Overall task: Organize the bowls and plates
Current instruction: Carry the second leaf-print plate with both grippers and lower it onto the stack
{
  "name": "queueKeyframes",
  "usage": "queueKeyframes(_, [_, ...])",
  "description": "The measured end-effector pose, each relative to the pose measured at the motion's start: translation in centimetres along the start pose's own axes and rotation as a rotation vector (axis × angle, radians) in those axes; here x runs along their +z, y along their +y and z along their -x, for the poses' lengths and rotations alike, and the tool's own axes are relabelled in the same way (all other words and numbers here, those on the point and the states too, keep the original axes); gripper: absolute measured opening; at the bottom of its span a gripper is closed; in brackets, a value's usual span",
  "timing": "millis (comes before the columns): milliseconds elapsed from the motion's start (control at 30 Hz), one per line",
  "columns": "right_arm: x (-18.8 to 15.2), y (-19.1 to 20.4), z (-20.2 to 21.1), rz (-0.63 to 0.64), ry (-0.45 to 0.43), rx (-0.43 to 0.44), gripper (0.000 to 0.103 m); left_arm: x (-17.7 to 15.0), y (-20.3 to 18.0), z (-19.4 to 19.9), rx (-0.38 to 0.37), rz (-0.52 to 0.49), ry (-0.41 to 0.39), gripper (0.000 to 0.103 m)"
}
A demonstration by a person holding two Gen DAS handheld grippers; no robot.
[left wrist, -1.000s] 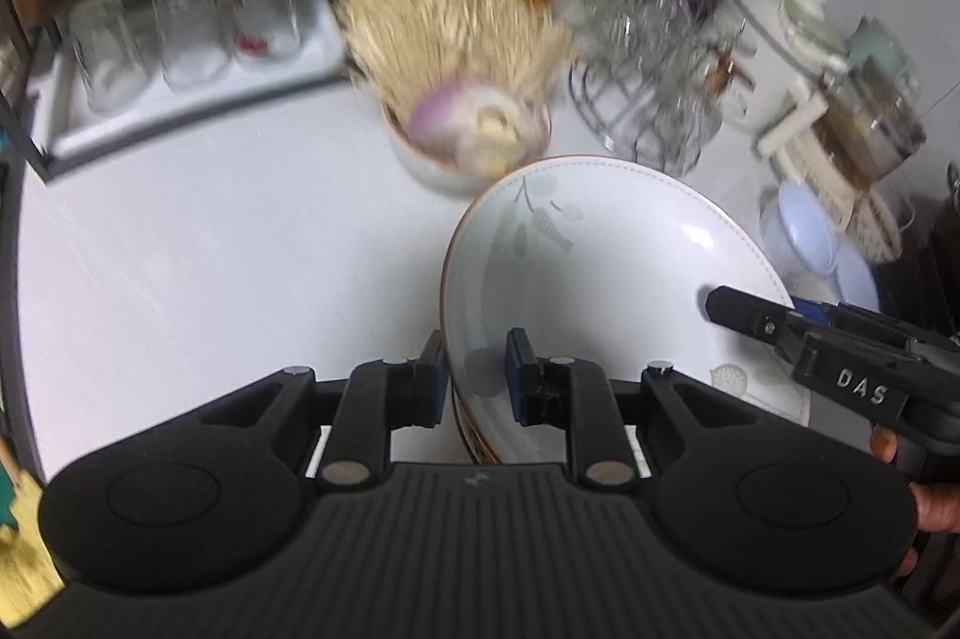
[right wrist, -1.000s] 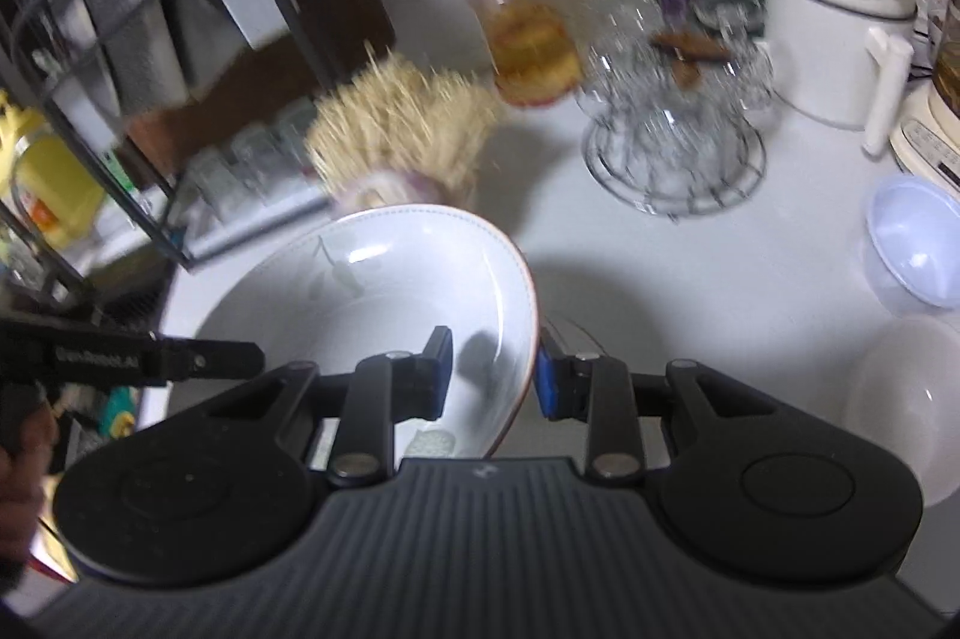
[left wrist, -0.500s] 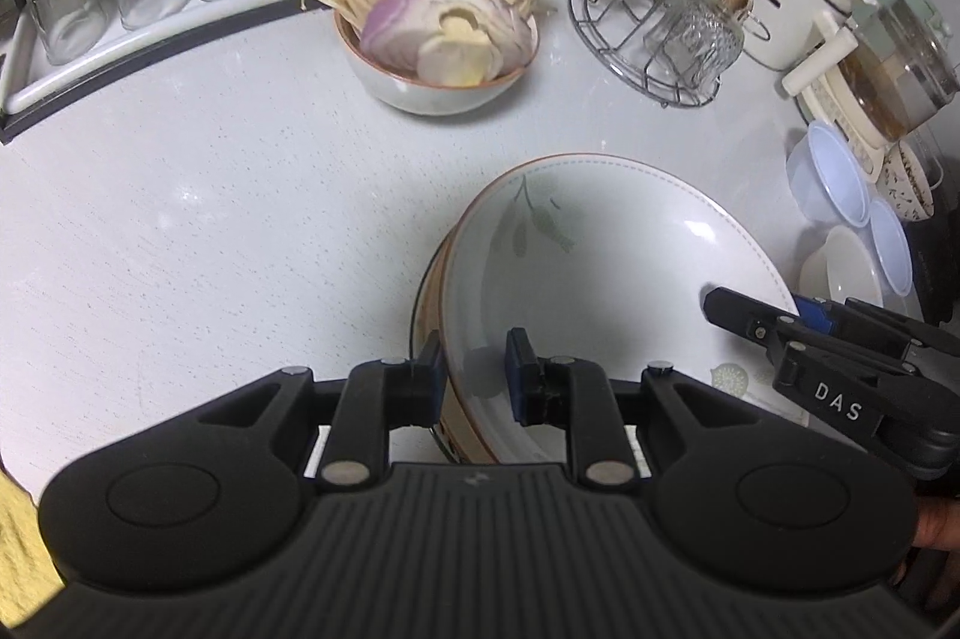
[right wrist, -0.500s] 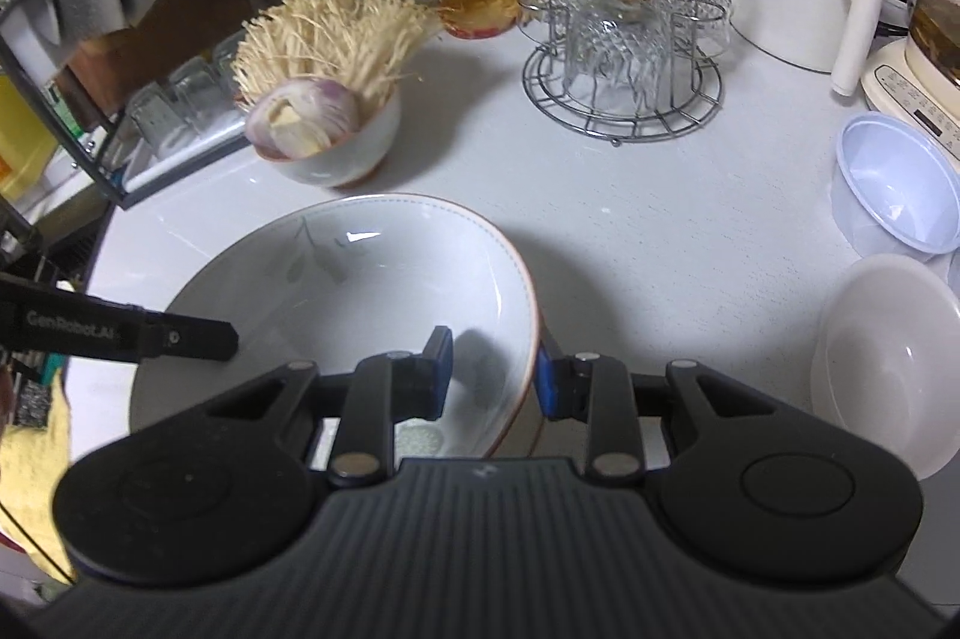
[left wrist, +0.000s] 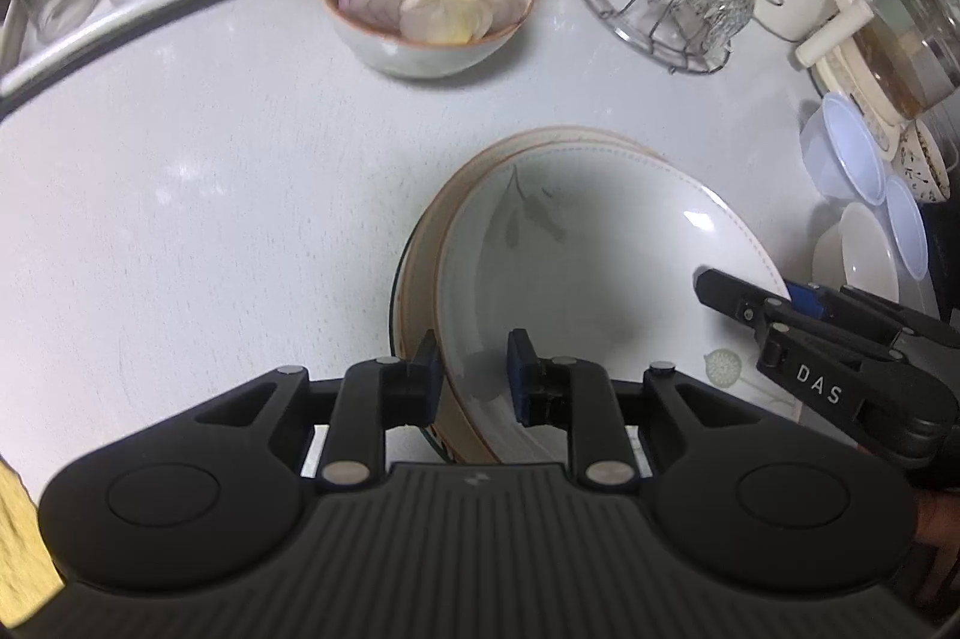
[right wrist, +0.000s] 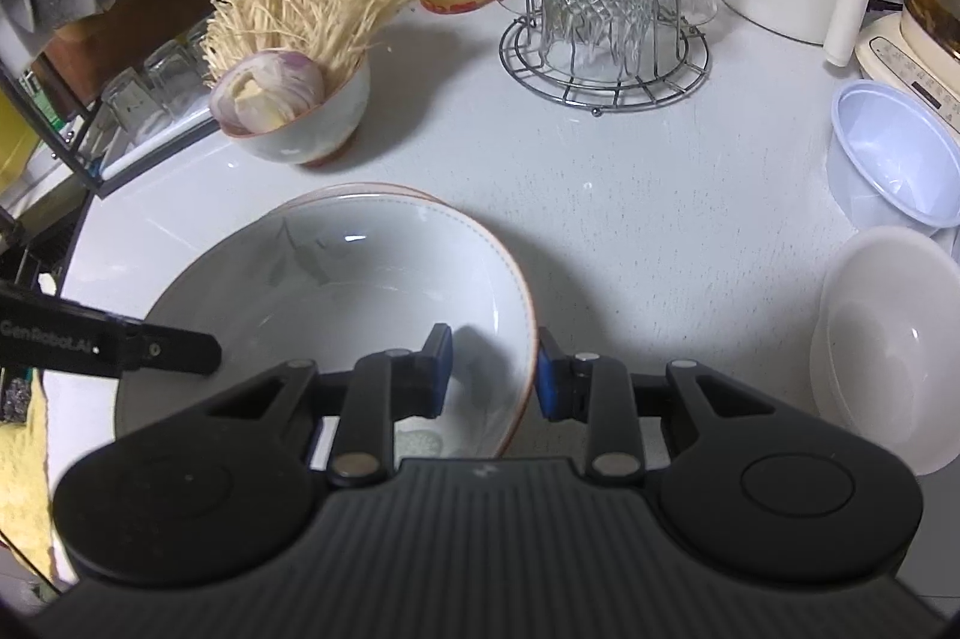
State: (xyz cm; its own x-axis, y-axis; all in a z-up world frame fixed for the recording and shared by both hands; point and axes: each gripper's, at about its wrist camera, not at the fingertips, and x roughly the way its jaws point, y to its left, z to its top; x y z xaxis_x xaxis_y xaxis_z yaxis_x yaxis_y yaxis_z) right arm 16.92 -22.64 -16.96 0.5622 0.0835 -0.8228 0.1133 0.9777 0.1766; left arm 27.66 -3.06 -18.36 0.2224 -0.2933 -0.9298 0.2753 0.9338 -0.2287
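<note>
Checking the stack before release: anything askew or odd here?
Slightly. The top plate, gripped at opposite rims by the left gripper and right gripper, sits off-centre on the brown-rimmed plates below, whose edge shows as a crescent on one side. No chips or spills visible.

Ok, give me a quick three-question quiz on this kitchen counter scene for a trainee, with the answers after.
1. True or false: the white plate is gripped at its rim by both the left gripper and the right gripper.
2. What lies directly under the white plate? A) a yellow cloth B) another plate C) a wire rack
3. What fills the bowl behind the plates?

Key
1. True; each gripper's jaws straddle opposite sides of the rim.
2. B
3. Enoki mushrooms and a cut onion.
</note>
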Motion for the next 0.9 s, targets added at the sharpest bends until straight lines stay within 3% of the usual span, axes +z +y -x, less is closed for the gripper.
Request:
queueKeyframes(233, [0.1, 0.1, -0.6, 0.007, -0.013, -0.001, 0.032, 0.1, 0.5, -0.3, -0.015, 0.049, 0.011, 0.025])
queueKeyframes(467, [0.2, 1.2, -1.5, 0.048, -0.005, -0.036, 0.032, 1.0, 2.9, 0.7, -0.094, 0.214, 0.016, 0.028])
queueKeyframes(767, [0.2, 1.2, -1.6, 0.056, -0.015, -0.030, 0.032, 0.6, 3.3, 2.0, -0.081, 0.213, 0.012, 0.029])
queueKeyframes(900, [0.1, 1.4, -1.6, 0.075, -0.016, -0.034, 0.032, -0.4, 3.6, 2.7, -0.090, 0.223, 0.015, 0.034])
